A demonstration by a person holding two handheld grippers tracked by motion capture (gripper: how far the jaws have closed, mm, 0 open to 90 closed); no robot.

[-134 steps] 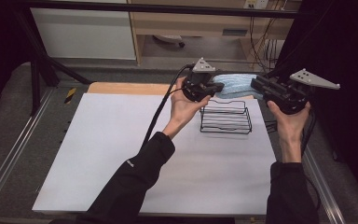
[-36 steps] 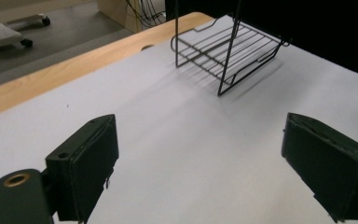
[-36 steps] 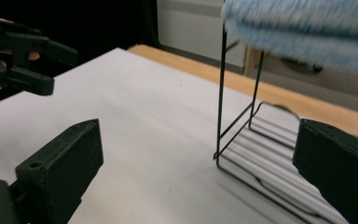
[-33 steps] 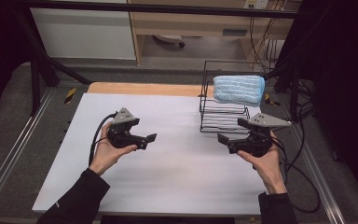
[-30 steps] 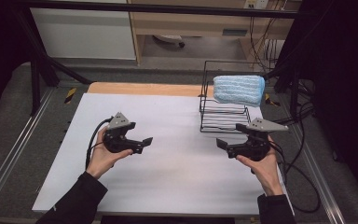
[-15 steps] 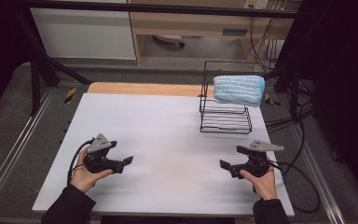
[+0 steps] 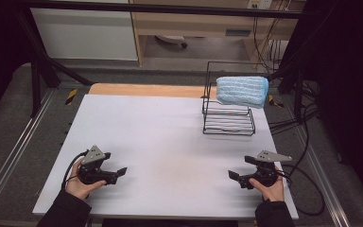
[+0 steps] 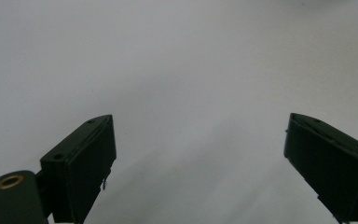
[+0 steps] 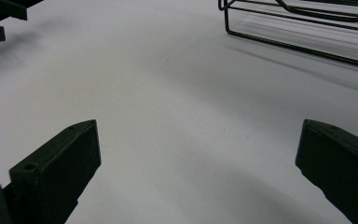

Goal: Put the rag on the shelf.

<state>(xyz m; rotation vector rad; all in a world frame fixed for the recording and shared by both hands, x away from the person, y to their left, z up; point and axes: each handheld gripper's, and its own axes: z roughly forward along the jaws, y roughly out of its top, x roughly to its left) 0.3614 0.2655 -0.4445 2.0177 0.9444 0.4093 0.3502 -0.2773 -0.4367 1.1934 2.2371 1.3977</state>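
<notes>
The blue cloth [image 7: 242, 91] lies draped over the top of the black wire rack [image 7: 228, 118], which stands near the far right corner of the bench [image 7: 170, 137]. The cloth is folded into a thick oblong pad. Its long axis runs about parallel to the far edge of the bench, and one short end reaches a little past the right side of the rack. It sits level, and its striped face looks toward the near edge.

From how things lie, I judge that the work is done or almost done: the cloth rests on the rack and nothing holds it. What could be left is only to rest the hands.

The left gripper [image 7: 115, 174] is near the near left corner of the bench, with its jaws spread wide and empty; in the left gripper view there is only bare white surface between them. The right gripper [image 7: 237, 177] is near the near right corner, also wide and empty, and it points toward the left one. Both are well apart from the rack.
</notes>
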